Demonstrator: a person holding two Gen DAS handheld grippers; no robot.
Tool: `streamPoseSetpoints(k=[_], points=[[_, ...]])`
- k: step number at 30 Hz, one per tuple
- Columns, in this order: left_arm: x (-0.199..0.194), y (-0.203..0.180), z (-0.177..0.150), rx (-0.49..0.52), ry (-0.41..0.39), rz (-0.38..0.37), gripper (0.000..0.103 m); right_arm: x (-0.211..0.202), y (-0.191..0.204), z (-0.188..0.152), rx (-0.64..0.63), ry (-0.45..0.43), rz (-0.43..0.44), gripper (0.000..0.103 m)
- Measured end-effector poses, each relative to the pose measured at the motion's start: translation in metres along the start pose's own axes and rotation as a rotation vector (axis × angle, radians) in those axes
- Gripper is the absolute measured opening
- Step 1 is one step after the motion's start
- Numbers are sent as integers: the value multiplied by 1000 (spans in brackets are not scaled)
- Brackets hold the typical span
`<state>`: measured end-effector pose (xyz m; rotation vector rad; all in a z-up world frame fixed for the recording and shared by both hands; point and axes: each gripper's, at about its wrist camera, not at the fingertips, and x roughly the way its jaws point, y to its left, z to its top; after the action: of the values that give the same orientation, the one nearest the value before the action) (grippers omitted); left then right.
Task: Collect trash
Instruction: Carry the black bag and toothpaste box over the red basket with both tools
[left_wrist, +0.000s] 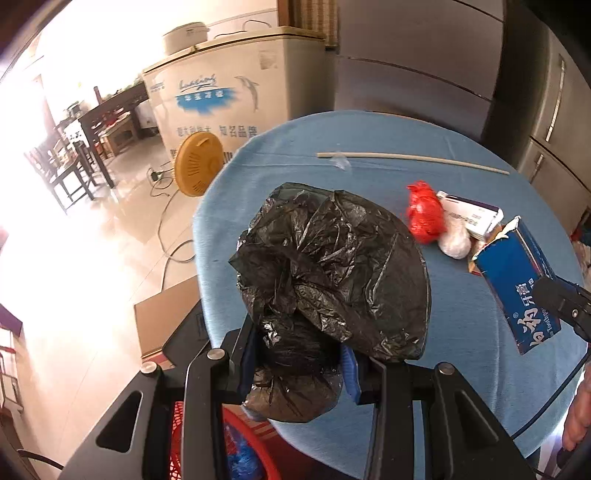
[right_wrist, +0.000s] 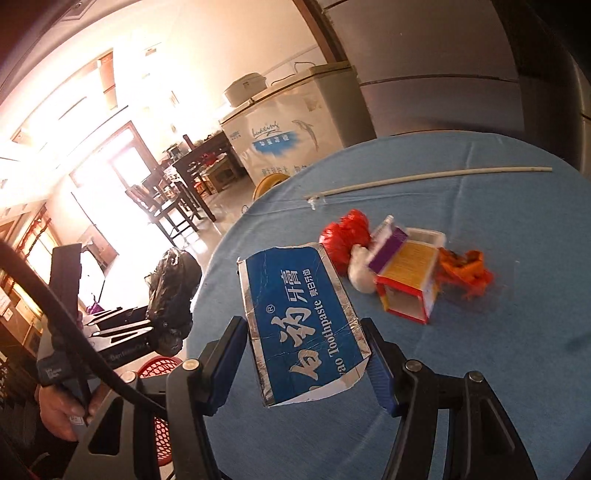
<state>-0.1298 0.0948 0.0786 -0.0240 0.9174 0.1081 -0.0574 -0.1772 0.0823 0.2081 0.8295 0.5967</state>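
blue table (left_wrist: 461, 295): black bag (left_wrist: 332, 266) pinched between left gripper (left_wrist: 299, 373) fingers.

Blue toothpaste box (right_wrist: 306, 325): "Toothpaste", ® mark, large white Chinese characters incl. 牙膏. Freezer (left_wrist: 221, 99) front: script logo, dolphin, Chinese lines, too small to read.

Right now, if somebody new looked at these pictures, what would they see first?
Probably the crinkly black plastic bag, pinched in the left gripper above the near edge of the blue table. Next, the blue toothpaste box, torn at its end and held in the right gripper over the table. Behind it lies a small heap of trash with a bright red plastic bag in it.
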Motion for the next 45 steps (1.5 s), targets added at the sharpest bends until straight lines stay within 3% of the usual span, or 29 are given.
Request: streamPoseSetpoints(k=[21, 28, 37, 45], points=[[-10, 45, -29, -86, 13, 168, 40, 65, 58, 20, -81, 74, 115, 65], [-15, 62, -56, -110, 18, 175, 40, 85, 77, 18, -104, 104, 161, 65], [-23, 100, -86, -229, 41, 236, 40, 116, 111, 9, -149, 174, 253, 65], [-21, 113, -110, -269, 127, 280, 40, 147, 158, -11, -208, 262, 359, 65]])
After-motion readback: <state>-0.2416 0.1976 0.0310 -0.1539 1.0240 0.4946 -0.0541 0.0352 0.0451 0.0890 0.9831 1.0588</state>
